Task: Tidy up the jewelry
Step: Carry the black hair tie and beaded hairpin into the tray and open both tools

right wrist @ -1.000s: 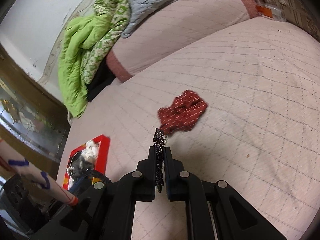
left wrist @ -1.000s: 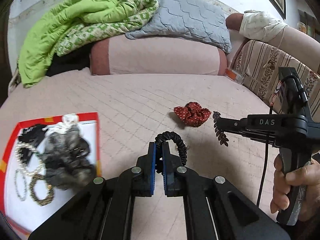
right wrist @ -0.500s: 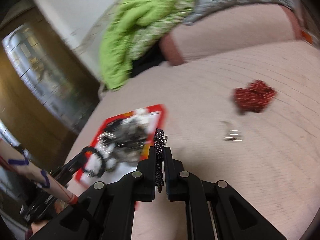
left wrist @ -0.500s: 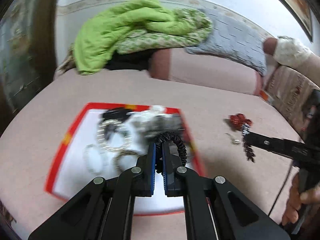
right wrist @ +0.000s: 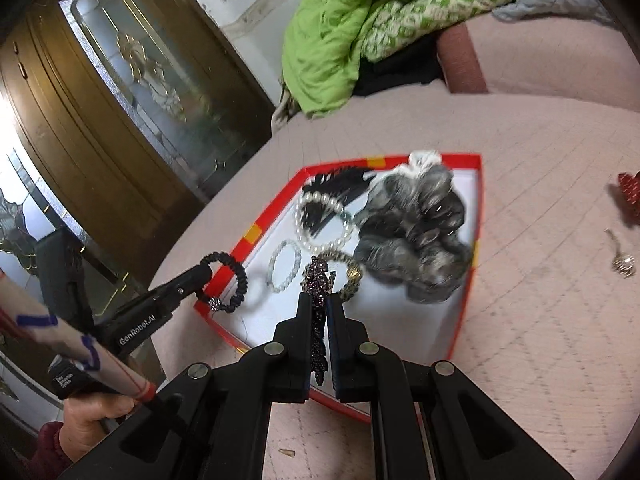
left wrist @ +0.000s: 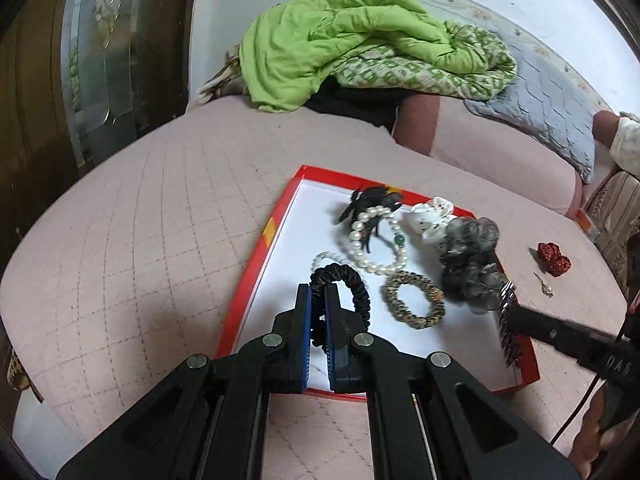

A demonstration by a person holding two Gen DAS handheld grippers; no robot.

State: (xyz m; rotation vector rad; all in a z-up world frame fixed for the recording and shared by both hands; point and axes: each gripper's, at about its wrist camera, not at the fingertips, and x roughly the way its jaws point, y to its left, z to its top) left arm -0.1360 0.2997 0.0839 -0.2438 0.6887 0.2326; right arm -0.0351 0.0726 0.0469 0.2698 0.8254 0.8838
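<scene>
A red-rimmed white tray [left wrist: 256, 272] [right wrist: 468, 292] lies on the pink bed. It holds a pearl bracelet [left wrist: 374, 256] [right wrist: 320, 216], a gold-brown bracelet [left wrist: 414, 300], a grey scrunchie [left wrist: 472, 264] [right wrist: 416, 232], a white scrunchie [left wrist: 430, 216] and a black hair clip [left wrist: 372, 200]. My left gripper [left wrist: 318, 300] [right wrist: 204, 276] is shut on a black hair tie [left wrist: 344, 284] [right wrist: 232, 284] above the tray's near left part. My right gripper [right wrist: 320, 308] [left wrist: 508, 312] is shut on a dark beaded hair clip [right wrist: 318, 300] [left wrist: 508, 332] above the tray's near right side.
A red scrunchie [left wrist: 554, 258] [right wrist: 628, 192] and a small silver piece [left wrist: 544, 284] [right wrist: 620, 256] lie on the bed right of the tray. A green blanket [left wrist: 340, 44] and pillows are piled at the back. A wooden cabinet [right wrist: 100, 120] stands left.
Both grippers swung left from the red scrunchie area to above the tray, each still holding its item. The tray now sits centred in both views.
</scene>
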